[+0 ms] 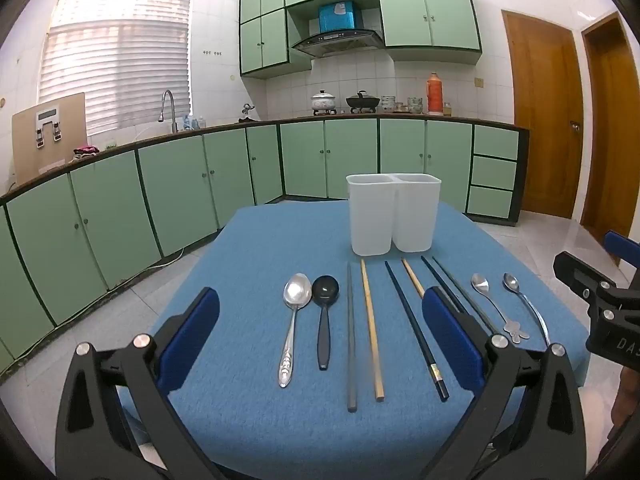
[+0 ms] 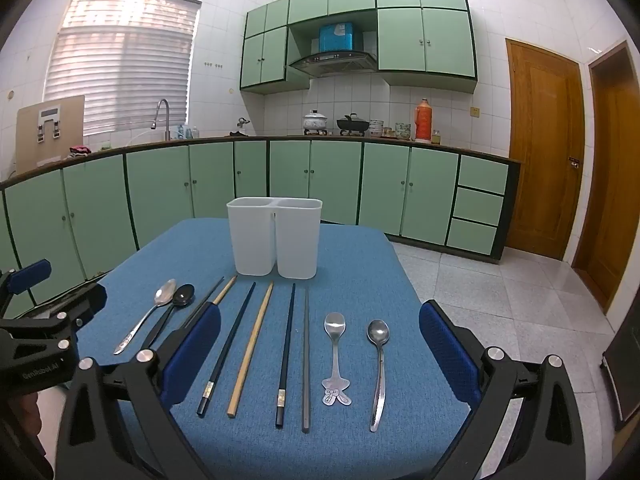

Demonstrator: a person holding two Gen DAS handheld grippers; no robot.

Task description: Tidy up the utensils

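Observation:
A white two-compartment holder [image 1: 392, 216] [image 2: 276, 236] stands at the far side of a blue table [image 1: 248, 248] [image 2: 360, 264]. In front of it lies a row of utensils: a large silver spoon [image 1: 294, 320] [image 2: 146, 314], a black spoon [image 1: 325, 316] [image 2: 172, 316], several chopsticks, grey [image 1: 351, 340], wooden [image 1: 372, 328] [image 2: 251, 344] and black [image 1: 414, 328] [image 2: 286, 352], then two small silver spoons [image 2: 335, 356] [image 2: 379, 368]. My left gripper [image 1: 320, 332] is open above the near edge. My right gripper [image 2: 320, 344] is open and empty too.
Green kitchen cabinets [image 1: 180, 184] run along the back and left walls, with a sink, pots and a red flask on the counter. Wooden doors [image 2: 544, 148] stand at the right. Tiled floor surrounds the table.

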